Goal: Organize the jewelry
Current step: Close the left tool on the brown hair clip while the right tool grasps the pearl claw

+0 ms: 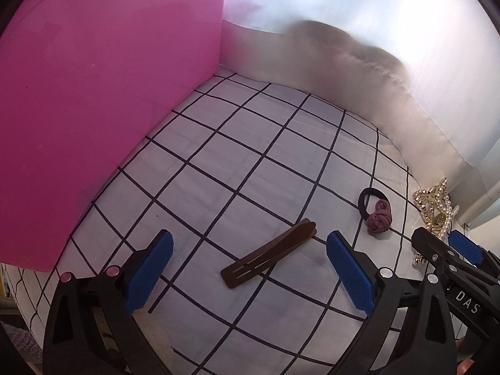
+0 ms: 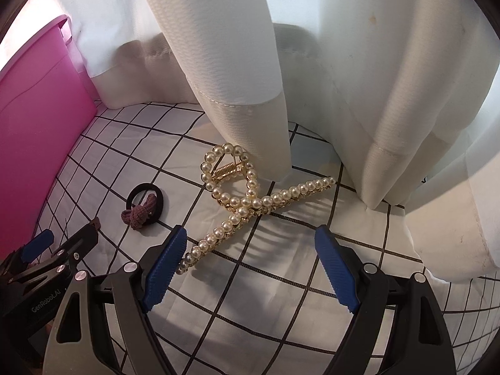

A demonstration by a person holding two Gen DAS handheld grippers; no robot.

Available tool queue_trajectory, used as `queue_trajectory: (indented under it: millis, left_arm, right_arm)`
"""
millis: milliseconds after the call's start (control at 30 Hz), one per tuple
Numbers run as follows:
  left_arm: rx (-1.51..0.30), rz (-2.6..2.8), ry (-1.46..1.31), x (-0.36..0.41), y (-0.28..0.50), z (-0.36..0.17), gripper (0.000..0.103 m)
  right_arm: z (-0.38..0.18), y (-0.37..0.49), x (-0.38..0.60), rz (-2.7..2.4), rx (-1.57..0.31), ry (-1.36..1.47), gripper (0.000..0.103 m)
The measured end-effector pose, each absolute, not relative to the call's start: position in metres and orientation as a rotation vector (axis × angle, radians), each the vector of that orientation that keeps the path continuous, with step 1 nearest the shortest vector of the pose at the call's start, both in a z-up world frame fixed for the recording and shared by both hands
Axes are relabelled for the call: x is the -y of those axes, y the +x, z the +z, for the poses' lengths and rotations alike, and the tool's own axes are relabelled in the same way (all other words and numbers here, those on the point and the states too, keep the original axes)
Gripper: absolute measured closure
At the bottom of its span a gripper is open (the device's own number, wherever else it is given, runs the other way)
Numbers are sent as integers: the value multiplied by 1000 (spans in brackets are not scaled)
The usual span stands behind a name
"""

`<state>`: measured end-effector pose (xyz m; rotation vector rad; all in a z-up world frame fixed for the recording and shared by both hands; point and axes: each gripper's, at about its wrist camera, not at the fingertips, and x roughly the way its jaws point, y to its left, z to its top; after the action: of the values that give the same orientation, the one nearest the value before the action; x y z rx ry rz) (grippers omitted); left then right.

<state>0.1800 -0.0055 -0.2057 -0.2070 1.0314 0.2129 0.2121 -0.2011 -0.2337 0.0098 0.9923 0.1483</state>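
Note:
A brown flat hair clip (image 1: 270, 251) lies on the checked cloth between the open blue pads of my left gripper (image 1: 250, 268). A black hair tie with a mauve knot (image 1: 376, 211) lies to its right, also in the right wrist view (image 2: 145, 204). A gold pearl claw clip (image 2: 247, 198) lies by the curtain hem, just ahead of my open, empty right gripper (image 2: 250, 268); its lower end is beside the left pad (image 2: 164, 270). The pearl clip also shows at the right of the left wrist view (image 1: 434, 209), partly behind the right gripper.
A pink plastic bin (image 1: 103, 103) stands close on the left, its rim seen in the right wrist view (image 2: 37, 100). White curtains (image 2: 359, 78) hang down onto the grid-patterned cloth (image 1: 250, 162) along the back and right.

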Motion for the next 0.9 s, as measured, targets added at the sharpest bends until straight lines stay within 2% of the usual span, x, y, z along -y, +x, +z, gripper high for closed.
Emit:
queue_trajectory:
  millis: [200,700,900]
  left_arm:
    - [-987,210,-160,11,178,-211,7]
    - [-956,186,-122,25,178,-211,10]
    - [-933,182,-114,21,164,-204,30]
  right_arm:
    - [-239,213,196,124,-952,-66,22]
    - [-242,211,199,112,-912,-51,19]
    - [-243,205,199,122,-904,-51,20]
